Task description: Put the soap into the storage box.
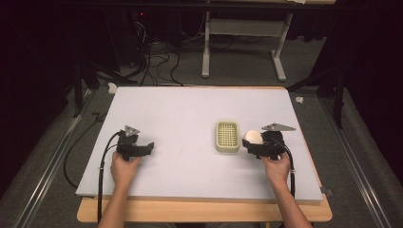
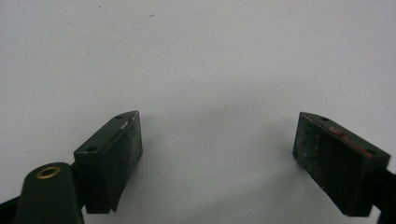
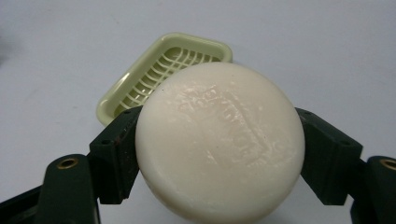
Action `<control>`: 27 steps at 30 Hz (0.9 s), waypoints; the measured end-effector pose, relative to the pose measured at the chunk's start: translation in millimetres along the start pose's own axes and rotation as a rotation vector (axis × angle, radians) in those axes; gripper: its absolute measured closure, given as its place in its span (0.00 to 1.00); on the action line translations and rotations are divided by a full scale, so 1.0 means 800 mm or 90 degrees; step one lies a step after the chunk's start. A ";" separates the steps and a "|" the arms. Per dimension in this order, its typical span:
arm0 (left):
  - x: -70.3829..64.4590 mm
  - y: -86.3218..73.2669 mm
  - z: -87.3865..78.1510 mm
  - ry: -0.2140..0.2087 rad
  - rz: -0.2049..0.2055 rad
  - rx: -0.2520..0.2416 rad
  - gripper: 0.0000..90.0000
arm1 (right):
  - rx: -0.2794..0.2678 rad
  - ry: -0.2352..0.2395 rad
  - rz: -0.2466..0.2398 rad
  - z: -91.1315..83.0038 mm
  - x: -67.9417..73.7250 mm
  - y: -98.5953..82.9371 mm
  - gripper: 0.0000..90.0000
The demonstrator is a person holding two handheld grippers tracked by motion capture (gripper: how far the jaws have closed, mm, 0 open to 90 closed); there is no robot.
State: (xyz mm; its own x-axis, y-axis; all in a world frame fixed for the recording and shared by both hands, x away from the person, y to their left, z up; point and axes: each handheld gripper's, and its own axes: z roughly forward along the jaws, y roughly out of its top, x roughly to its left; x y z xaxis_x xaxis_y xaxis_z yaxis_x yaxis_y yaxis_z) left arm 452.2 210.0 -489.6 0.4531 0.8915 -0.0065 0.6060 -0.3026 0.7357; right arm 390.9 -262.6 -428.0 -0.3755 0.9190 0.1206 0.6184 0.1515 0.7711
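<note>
Between right claw (image 3: 219,154) jaws, soap (image 3: 219,140)

The high view looks forward and down from above the person's edge of the pale grey tabletop (image 1: 190,118), taking in all of it and the dark floor beyond. The pale green slatted plastic soap dish (image 1: 227,136) lies right of centre. The right gripper view sits low and close just right of that dish (image 3: 140,79), facing it over a round cream-white bar of soap (image 3: 219,140); both views share these. The left gripper view, well left of the dish, faces bare tabletop (image 2: 196,60) from very near.
</note>
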 end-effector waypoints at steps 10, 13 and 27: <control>0.000 0.000 0.000 0.000 0.000 -0.001 0.18 | -0.002 0.018 -0.031 0.002 0.020 0.017 0.27; 0.000 0.000 0.000 -0.001 -0.001 -0.001 0.18 | -0.002 0.022 -0.034 0.004 0.024 0.021 0.27; 0.000 0.000 0.000 0.000 0.000 0.000 0.18 | 0.010 0.016 -0.076 0.013 0.042 0.031 0.27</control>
State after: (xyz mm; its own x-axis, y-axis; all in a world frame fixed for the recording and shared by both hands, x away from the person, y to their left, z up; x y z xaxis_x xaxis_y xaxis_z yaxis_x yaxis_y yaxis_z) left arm 452.3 210.0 -489.6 0.4533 0.8913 -0.0064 0.6058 -0.3028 0.7357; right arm 400.9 -224.1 -411.0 -0.4640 0.8847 0.0448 0.5789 0.2646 0.7712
